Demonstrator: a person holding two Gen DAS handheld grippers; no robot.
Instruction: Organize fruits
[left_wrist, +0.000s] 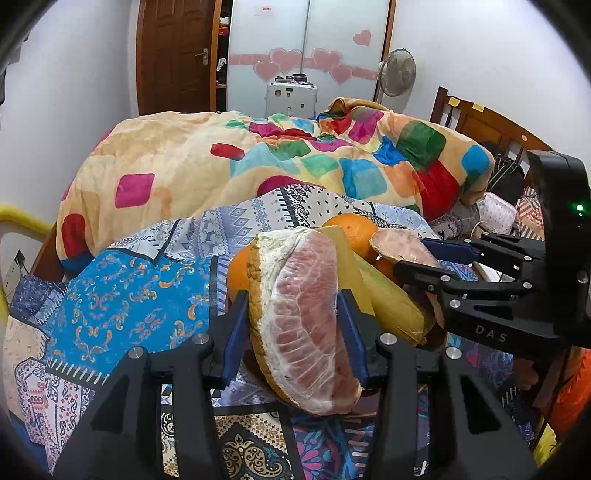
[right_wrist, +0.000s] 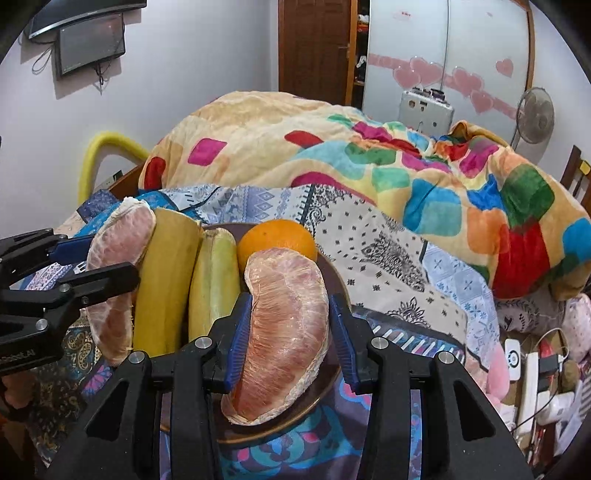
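A brown plate (right_wrist: 325, 391) on the bed holds two bananas (right_wrist: 166, 280), an orange (right_wrist: 277, 238) and pomelo wedges. My left gripper (left_wrist: 291, 332) is shut on a peeled pomelo wedge (left_wrist: 306, 325) with rind on its left side; it also shows in the right wrist view (right_wrist: 118, 280). My right gripper (right_wrist: 288, 332) has its blue pads against a second pomelo wedge (right_wrist: 284, 339) that lies on the plate's near edge. In the left wrist view this wedge (left_wrist: 399, 247) sits between the right gripper's fingers (left_wrist: 454, 251). Oranges (left_wrist: 351, 232) lie behind.
The plate sits on a patterned blue bedsheet (left_wrist: 122, 295). A bulky multicoloured blanket (left_wrist: 295, 158) is heaped behind it. A yellow padded rail (right_wrist: 107, 147) stands at the left. Chargers and cables (right_wrist: 535, 369) lie at the right edge of the bed.
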